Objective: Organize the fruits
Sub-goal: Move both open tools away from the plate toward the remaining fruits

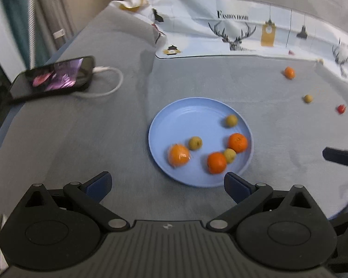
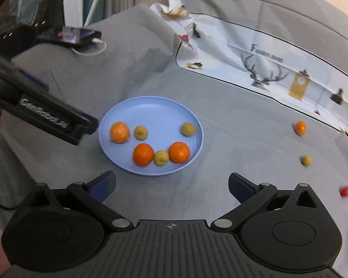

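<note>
Six fruits already sit in the blue plate [image 1: 171, 113]: three oranges and three small yellow-green ones. Three more lie loose on the grey sheet [image 1: 92, 139], far right: an orange [image 1: 289, 72], a yellow-green fruit [image 1: 307, 98] and a small red fruit [image 1: 341, 108]. Both the left hand-held gripper [image 1: 168, 183] and right hand-held gripper [image 2: 171, 183] are released, empty. Round, smooth and light, the loose fruits would probably roll; pinch each across its middle, gently.

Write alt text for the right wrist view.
A round light-blue plate on grey cloth holds three oranges and three small yellow-green fruits. The open right tool hangs empty in front of it, and three small fruits lie loose at far right.
</note>
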`<state>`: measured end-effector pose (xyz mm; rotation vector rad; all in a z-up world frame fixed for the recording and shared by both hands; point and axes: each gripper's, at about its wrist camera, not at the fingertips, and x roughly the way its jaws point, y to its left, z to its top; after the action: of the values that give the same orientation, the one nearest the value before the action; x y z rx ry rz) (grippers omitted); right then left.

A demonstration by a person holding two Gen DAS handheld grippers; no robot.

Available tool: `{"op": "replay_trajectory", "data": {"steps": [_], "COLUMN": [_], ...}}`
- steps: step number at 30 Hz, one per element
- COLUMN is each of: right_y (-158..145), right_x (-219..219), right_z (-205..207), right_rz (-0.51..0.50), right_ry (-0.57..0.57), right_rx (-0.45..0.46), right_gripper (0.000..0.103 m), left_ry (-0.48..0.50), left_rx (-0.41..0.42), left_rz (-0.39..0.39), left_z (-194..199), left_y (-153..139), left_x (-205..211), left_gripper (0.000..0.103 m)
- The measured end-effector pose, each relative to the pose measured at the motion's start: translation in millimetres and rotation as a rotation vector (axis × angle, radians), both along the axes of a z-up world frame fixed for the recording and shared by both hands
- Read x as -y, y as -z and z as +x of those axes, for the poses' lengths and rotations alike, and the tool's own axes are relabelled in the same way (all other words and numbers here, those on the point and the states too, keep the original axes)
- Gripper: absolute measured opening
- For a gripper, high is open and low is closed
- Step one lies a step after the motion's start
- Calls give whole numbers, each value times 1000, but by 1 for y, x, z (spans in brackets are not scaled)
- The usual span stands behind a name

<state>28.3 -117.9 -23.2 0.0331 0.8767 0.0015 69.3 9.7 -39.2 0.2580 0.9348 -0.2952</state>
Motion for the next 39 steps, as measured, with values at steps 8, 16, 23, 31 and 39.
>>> {"op": "replay_trajectory", "data": {"steps": [8, 16, 23, 31, 39], "right_y": [-34, -66, -77, -91, -92], "right_x": [-9, -18, -41, -42, -39], "right_z": [-46, -86, -104, -121, -124], "right_rz": [60, 5, -64, -35, -18], "right_ry": [134, 155, 113, 125, 153], "right_rx": [41, 148, 190, 257, 247], "right_gripper": [102, 102, 102, 102, 102], "left_ry": [3, 15, -1, 10, 83], "left_rx": [47, 94, 136, 147, 155], "left_rz": [-38, -80, -79, -69, -21], "left_z": [-43, -80, -102, -113, -121], "left_y": [-23, -41, -54, -62, -62], "left_x": [-16, -19, -33, -36, -24], "left_gripper": [103, 103, 103, 103, 103]}}
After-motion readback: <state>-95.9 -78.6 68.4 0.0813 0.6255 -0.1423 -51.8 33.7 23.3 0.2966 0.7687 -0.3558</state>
